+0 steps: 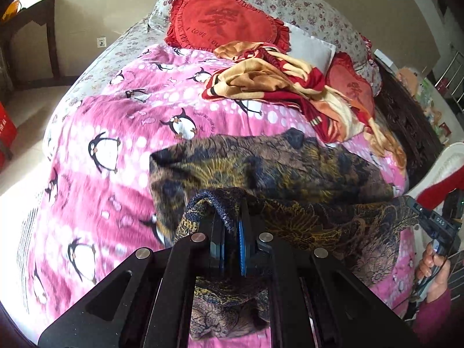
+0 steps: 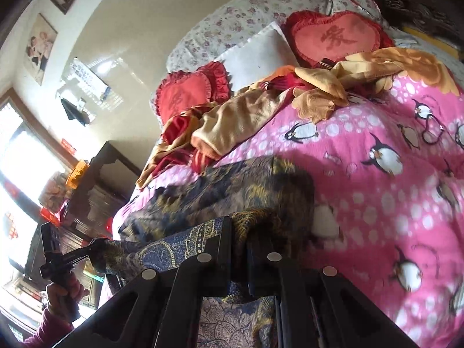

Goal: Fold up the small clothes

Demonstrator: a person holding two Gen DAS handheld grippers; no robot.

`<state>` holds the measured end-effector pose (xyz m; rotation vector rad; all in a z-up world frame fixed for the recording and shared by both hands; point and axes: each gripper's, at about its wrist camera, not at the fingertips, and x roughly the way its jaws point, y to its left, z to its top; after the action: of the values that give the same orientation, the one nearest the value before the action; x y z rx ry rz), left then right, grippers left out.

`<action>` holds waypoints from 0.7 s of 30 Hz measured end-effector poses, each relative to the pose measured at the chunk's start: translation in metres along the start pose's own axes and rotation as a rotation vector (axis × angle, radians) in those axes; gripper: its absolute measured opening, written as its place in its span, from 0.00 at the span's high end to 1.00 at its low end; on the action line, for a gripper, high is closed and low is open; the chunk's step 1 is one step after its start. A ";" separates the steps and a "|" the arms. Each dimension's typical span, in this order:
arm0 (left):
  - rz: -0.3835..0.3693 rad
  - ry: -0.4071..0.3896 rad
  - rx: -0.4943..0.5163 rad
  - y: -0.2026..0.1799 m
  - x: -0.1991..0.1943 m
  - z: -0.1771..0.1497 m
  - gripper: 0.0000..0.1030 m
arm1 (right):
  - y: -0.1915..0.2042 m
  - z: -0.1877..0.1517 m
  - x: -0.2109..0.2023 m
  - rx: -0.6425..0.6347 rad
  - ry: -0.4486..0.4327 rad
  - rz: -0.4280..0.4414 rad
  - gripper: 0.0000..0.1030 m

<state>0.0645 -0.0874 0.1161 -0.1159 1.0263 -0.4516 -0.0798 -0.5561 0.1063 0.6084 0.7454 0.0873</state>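
Left hand-held gripper (image 1: 230, 226) and right hand-held gripper (image 2: 239, 229) each pinch an edge of the dark patterned garment (image 1: 284, 168), lifted taut above the penguin blanket (image 1: 116, 121) on the bed. Fold apparently mid-way; next, both edges probably carry forward together.

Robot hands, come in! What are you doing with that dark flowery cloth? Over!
Left gripper shut on dark patterned garment. Right gripper shut on its other end. Garment lifted between them, rest trailing on pink penguin blanket. Crumpled red-and-tan blanket lies beyond, not blocking.
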 end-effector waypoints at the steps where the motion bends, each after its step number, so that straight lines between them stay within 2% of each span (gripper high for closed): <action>1: 0.006 0.009 -0.002 0.000 0.007 0.004 0.95 | -0.001 0.004 0.006 0.000 0.004 -0.006 0.93; 8: 0.038 0.028 -0.024 0.005 0.047 0.020 0.95 | -0.016 0.021 0.040 0.012 0.026 -0.051 0.93; 12: 0.018 0.061 -0.041 0.011 0.062 0.023 0.95 | -0.027 0.022 0.054 0.053 0.076 -0.052 0.93; 14: -0.007 0.071 -0.056 0.015 0.060 0.023 0.94 | -0.025 0.019 0.046 0.059 0.065 -0.022 0.90; 15: -0.021 0.072 -0.062 0.016 0.056 0.023 0.94 | -0.022 0.017 0.042 0.054 0.061 -0.006 0.82; 16: -0.025 0.072 -0.062 0.017 0.050 0.022 0.92 | -0.019 0.013 0.037 0.048 0.060 0.012 0.71; 17: -0.028 0.070 -0.055 0.016 0.044 0.021 0.86 | -0.015 0.010 0.032 0.041 0.060 0.022 0.65; 18: -0.025 0.059 -0.042 0.014 0.036 0.019 0.75 | -0.009 0.005 0.026 0.029 0.060 0.031 0.57; 19: -0.017 0.042 -0.026 0.012 0.028 0.017 0.67 | -0.005 0.001 0.023 0.015 0.063 0.043 0.56; 20: -0.010 0.016 -0.010 0.010 0.017 0.014 0.53 | 0.000 -0.003 0.020 -0.002 0.072 0.055 0.56; 21: -0.009 -0.012 0.002 0.007 0.007 0.009 0.48 | 0.005 -0.006 0.019 -0.018 0.085 0.066 0.56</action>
<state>0.0778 -0.0847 0.1133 -0.1211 1.0140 -0.4593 -0.0692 -0.5436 0.0933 0.6153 0.8063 0.1811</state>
